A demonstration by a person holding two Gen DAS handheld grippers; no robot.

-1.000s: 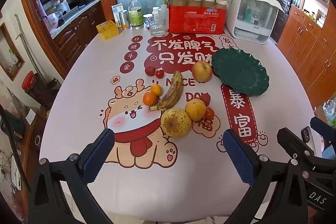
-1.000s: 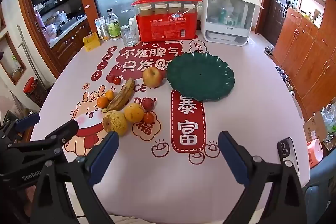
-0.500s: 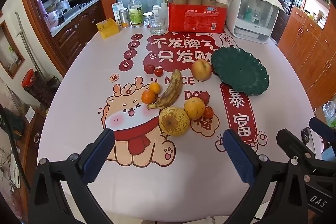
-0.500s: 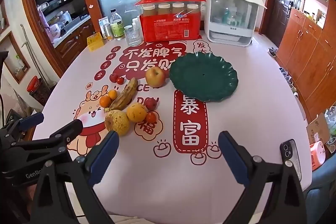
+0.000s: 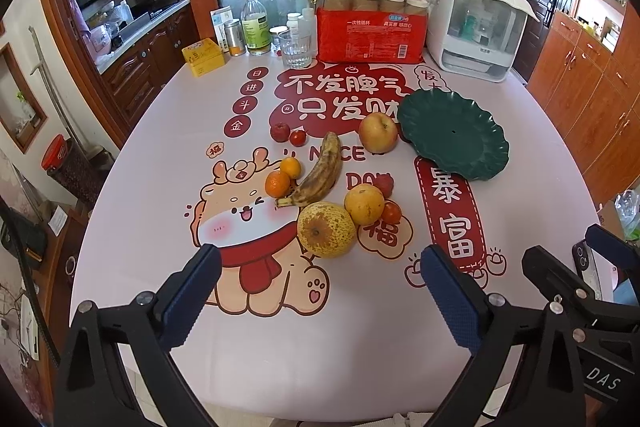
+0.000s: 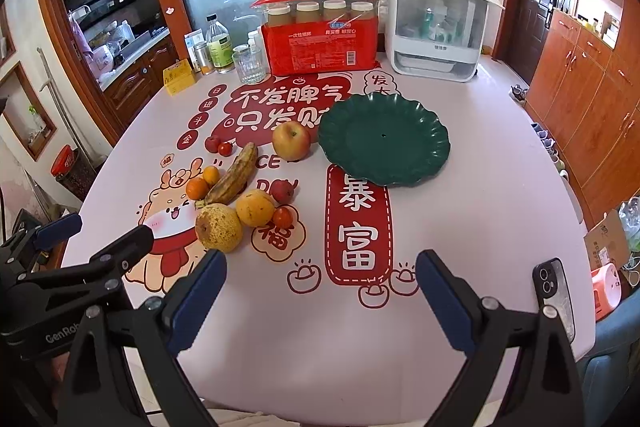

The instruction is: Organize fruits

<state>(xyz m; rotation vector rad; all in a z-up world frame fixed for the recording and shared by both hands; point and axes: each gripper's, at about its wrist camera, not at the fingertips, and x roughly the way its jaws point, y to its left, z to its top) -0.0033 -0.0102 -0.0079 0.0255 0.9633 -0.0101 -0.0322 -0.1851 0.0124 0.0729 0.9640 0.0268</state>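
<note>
Left wrist view shows your left gripper (image 5: 320,291) hanging with its jaws spread wide and nothing between them, the blotchy pear (image 5: 326,229) just ahead of the gap and touching the yellow orange (image 5: 364,204); the spotted banana (image 5: 320,173) and the apple (image 5: 378,133) lie further ahead, the apple just beside the empty green plate (image 5: 454,135), which sits ahead and right of the jaws. Your right gripper (image 6: 320,291) is likewise released and empty, with the plate ahead of it and the fruit ahead to its left. The likely trouble is crowding: close on the pear and a finger may nudge the orange, sending the small tomato (image 5: 391,213) rolling across the smooth tablecloth (image 5: 140,187). The soft banana could bruise under a hard squeeze. A phone (image 6: 554,297) lies right of the right jaws, easy to knock. Readable writing: "DAS" on the right gripper, "GenRo" on the left, "NICE" on the cloth.
</note>
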